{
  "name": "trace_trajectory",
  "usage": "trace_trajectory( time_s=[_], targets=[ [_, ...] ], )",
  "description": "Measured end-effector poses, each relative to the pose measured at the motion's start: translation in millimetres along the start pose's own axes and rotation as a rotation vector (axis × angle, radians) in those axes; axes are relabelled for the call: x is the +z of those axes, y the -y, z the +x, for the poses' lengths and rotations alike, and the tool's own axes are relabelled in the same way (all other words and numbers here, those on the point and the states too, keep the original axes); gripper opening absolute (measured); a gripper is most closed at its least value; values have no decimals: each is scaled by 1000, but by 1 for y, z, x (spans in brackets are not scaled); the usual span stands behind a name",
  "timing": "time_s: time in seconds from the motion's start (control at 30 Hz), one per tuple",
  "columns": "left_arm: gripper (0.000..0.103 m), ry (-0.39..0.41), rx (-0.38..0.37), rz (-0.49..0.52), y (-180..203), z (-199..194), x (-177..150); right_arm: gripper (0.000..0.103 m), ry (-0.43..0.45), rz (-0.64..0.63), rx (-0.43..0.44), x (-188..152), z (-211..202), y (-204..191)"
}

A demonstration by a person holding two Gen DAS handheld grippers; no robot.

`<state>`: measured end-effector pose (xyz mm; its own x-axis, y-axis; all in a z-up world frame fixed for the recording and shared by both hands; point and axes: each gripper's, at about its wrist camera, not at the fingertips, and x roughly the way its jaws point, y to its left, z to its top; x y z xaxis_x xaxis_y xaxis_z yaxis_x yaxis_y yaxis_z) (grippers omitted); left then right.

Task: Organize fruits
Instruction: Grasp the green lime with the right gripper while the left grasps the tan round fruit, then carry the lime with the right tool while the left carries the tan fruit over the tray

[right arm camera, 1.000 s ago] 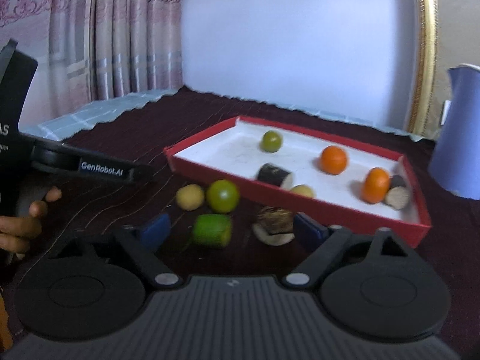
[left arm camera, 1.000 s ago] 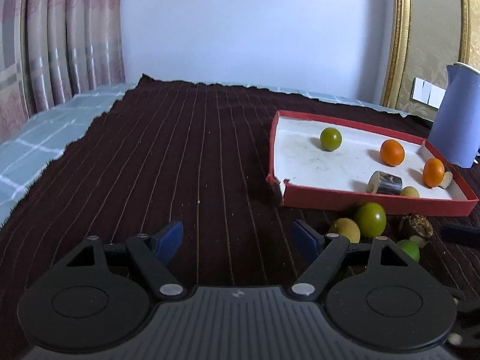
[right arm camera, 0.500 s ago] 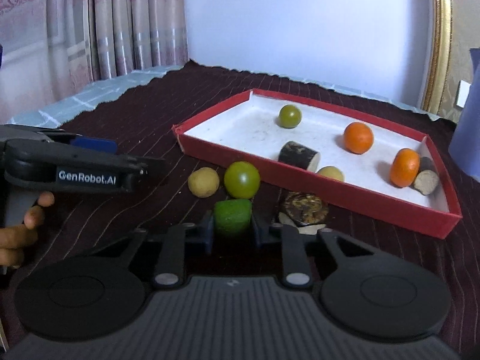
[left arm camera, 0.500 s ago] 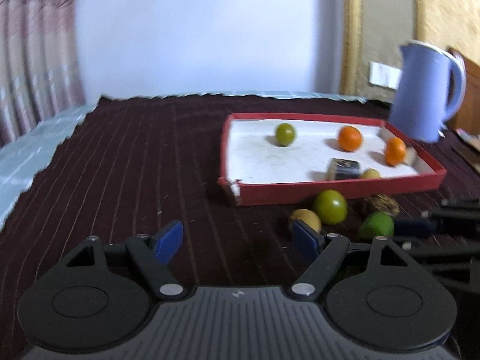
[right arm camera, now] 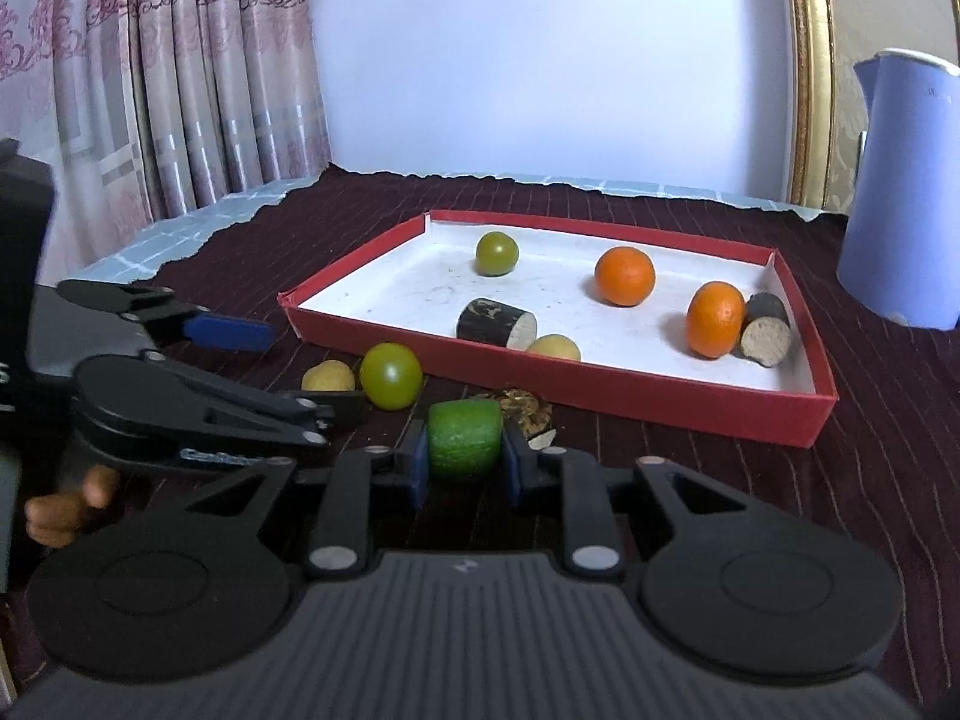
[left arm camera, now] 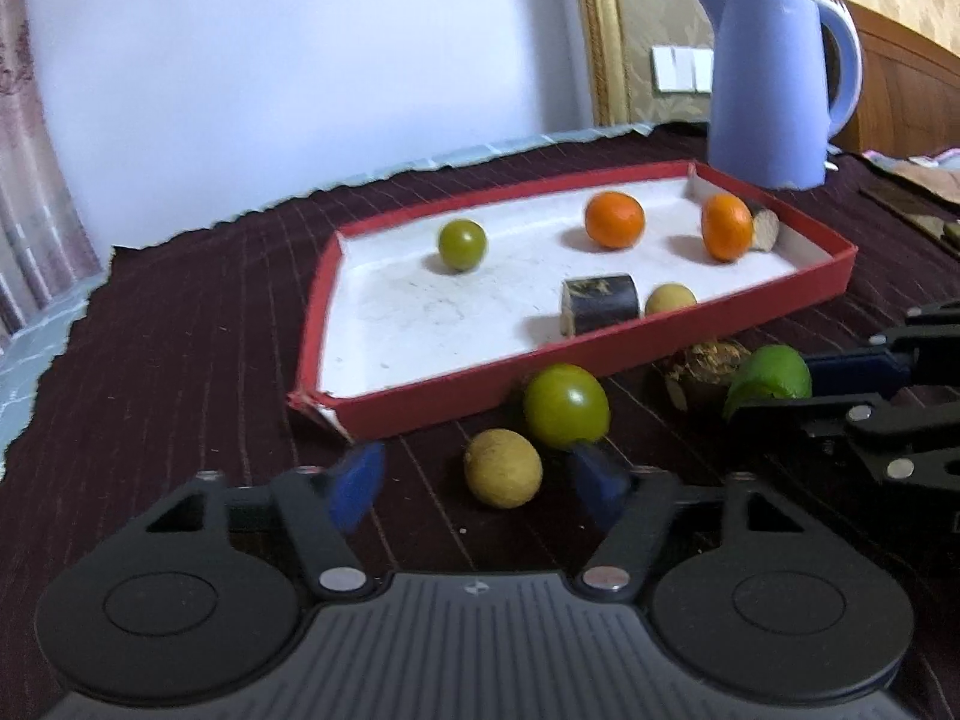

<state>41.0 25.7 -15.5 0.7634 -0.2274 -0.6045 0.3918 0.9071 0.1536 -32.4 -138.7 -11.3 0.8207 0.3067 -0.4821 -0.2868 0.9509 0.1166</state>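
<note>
A red tray [left arm camera: 600, 354] [right arm camera: 630, 402] with a white floor holds a small green fruit [left arm camera: 461, 245], two oranges [left arm camera: 615, 219] [left arm camera: 726, 227], a dark cylinder [left arm camera: 597, 303] and a yellow fruit [left arm camera: 670, 299]. In front of it lie a yellow fruit [left arm camera: 503, 468] [right arm camera: 327, 376], a green fruit [left arm camera: 565, 405] [right arm camera: 390, 375] and a brown piece [left arm camera: 705, 363]. My left gripper [left arm camera: 480, 483] is open, with the yellow fruit between its fingers. My right gripper [right arm camera: 465, 462] is shut on a bright green lime piece [right arm camera: 464, 438] [left arm camera: 771, 375], just above the cloth.
A blue kettle [left arm camera: 774, 84] [right arm camera: 906, 192] stands behind the tray at the right. A dark striped cloth [left arm camera: 180, 330] covers the table over a pale blue one. Curtains [right arm camera: 180, 78] hang at the left. My left gripper shows at the left of the right wrist view [right arm camera: 234, 360].
My right gripper closed on the lime piece and lifted it slightly. My left gripper swung right and forward until the yellow fruit sat between its open fingers.
</note>
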Motion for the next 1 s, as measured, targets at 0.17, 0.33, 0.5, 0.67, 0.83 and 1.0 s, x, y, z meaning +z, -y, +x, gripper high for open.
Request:
trace_trajectory(
  time_s=[0.17,0.33,0.5,0.67,0.83,1.0],
  targets=[
    [33,-10,-77,-33,-3,-3,0,23,1,6,9,-1,1,-1],
    [27,-9,-79,-53,-1,-5,-1,23,3,11,13,-2,1,-1],
    [27,5,-30,-70,-1,-14,-1,23,21,22,16,0,-5,0],
    [27,66,11,-92,1,-36,9,23,47,31,12,4,-11,2],
    [27,92,52,-130,4,-44,26,23,66,40,-4,9,-14,4],
    [27,74,38,-188,8,-39,41,23,99,42,-30,15,-18,7]
  ],
)
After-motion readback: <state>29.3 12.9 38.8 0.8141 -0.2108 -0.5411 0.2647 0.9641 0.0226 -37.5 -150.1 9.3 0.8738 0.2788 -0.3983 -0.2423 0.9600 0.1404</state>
